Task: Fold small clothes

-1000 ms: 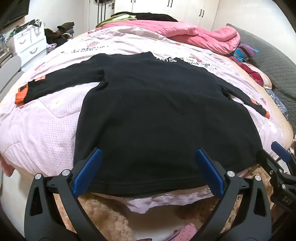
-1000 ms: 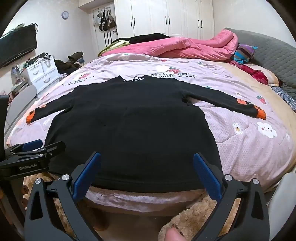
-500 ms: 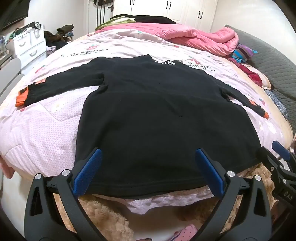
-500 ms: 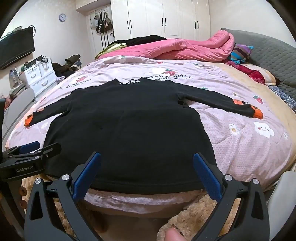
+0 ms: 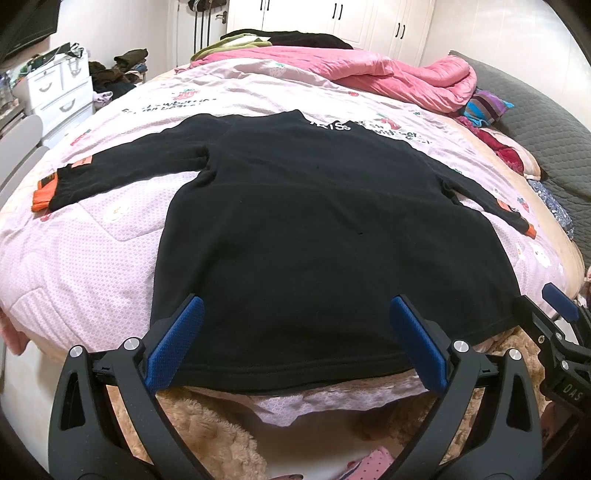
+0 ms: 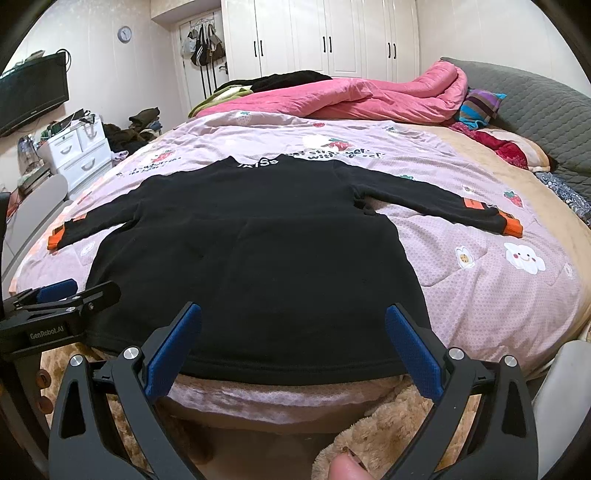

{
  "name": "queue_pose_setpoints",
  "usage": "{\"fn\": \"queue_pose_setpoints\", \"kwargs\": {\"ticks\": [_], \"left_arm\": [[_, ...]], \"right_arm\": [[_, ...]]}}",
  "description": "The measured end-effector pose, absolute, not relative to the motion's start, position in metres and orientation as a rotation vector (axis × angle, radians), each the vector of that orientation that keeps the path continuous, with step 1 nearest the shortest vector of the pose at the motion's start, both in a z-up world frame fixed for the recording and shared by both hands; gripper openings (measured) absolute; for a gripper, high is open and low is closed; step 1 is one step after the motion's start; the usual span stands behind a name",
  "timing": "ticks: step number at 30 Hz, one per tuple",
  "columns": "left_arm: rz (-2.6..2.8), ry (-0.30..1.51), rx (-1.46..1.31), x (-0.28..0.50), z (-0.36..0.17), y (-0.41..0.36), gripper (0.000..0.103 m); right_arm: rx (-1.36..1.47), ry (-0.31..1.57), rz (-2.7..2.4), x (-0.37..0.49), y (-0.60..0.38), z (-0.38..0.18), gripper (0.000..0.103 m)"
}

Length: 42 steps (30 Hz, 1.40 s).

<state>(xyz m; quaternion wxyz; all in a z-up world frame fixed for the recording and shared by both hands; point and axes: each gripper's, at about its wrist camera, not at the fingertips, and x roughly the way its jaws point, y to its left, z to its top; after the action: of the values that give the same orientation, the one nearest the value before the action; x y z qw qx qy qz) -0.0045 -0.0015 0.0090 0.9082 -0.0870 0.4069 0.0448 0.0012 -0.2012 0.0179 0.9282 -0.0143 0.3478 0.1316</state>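
While the left wrist view shows only the lower cabinet doors, the right wrist view adds a wall clock (image 6: 125,34), a dark TV (image 6: 31,94) and a fingertip (image 6: 345,467) at its bottom edge. The black sweater (image 5: 314,236) lies flat, sleeves out to both sides, hem at the near bed edge, collar at the far end, long axis running away from the cameras. It rests on a pink printed quilt (image 5: 74,258) with a pink duvet (image 6: 351,98) heaped behind; left gripper (image 5: 295,332) and right gripper (image 6: 293,332) both gape wide over the hem, holding nothing.
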Motion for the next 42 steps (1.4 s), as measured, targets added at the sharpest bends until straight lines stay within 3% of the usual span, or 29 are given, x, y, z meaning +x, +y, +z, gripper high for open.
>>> {"fn": "queue_pose_setpoints", "kwargs": {"ticks": [33,42], "left_arm": [[0.093,0.841,-0.184,-0.005,0.005,0.000,0.094],[0.083,0.873,-0.190,-0.001,-0.007,0.006,0.094]], "right_arm": [[-0.031,0.734,0.253,0.003,-0.200,0.012,0.099],[-0.040,0.830,0.165,0.022,-0.222,-0.008,0.099]]}}
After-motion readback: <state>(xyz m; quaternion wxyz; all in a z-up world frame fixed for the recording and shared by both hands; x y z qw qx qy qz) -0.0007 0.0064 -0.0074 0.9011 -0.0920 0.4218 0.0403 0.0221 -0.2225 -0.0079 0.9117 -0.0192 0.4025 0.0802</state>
